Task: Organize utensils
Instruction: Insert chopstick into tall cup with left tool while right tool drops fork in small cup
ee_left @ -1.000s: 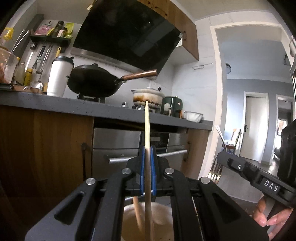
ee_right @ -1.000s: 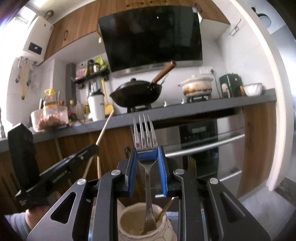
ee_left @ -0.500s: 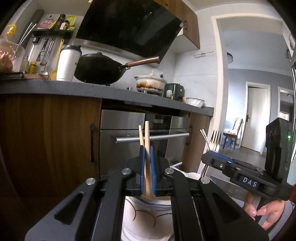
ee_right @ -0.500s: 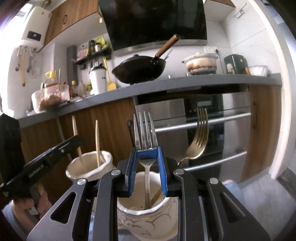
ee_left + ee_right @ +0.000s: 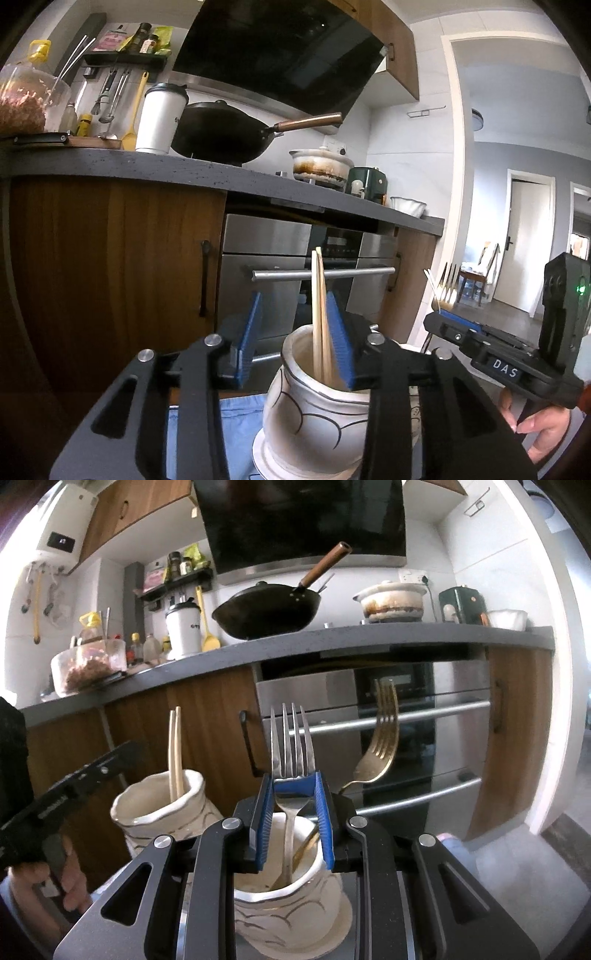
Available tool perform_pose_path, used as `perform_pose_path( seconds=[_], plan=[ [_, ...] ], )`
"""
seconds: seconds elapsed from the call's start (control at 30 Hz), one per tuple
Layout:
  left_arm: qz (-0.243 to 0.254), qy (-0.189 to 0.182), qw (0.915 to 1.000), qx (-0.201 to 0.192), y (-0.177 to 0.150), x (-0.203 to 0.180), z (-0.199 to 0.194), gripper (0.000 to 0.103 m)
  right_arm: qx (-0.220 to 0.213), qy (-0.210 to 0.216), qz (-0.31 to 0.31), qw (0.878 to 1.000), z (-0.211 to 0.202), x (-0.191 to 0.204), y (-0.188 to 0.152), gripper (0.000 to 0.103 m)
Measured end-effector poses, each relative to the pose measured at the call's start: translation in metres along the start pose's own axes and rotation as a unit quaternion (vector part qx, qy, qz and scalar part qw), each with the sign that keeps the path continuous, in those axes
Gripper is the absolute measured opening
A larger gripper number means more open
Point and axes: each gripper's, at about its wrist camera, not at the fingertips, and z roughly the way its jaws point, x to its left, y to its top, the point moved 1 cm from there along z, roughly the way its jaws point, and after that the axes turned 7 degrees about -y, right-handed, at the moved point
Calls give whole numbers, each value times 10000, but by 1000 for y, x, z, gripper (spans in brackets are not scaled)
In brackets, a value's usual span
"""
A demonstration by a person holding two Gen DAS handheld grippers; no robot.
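Two wooden chopsticks [image 5: 318,314] stand in a white ceramic jar [image 5: 314,410] between the blue pads of my left gripper [image 5: 295,334]. Its jaws are opening; the left pad is well clear of the sticks, and the right pad is close beside them. My right gripper [image 5: 293,788] is shut on a silver fork [image 5: 291,738], tines up, with its handle reaching down into a second white jar [image 5: 288,901]. A gold fork [image 5: 380,738] leans to the right in that same jar. From the right wrist, the chopsticks [image 5: 174,753] rise from the left jar [image 5: 162,812].
A blue cloth [image 5: 236,417] lies under the jars, and a saucer [image 5: 343,923] sits beneath the fork jar. Behind are wooden cabinet doors, an oven with steel handles [image 5: 399,716], and a grey counter [image 5: 147,168] carrying a black wok [image 5: 221,133]. A hand [image 5: 543,432] holds the right gripper.
The left jaws have parted from the chopstick, which now stands in the jar with the other one. Both grippers have come down, and the silver fork's handle sits deeper in its jar.
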Motion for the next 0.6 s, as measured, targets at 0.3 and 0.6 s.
perform_pose_path(
  seconds=[0.3,0.6],
  plan=[
    [77,14,10000,32,-2,-3,-1,50,-21,-30,33,10000,-1,-3,1,38],
    [75,109,9999,13,-4,-1,-5,72,-208,92,119,9997,-16,-4,8,73]
  ],
)
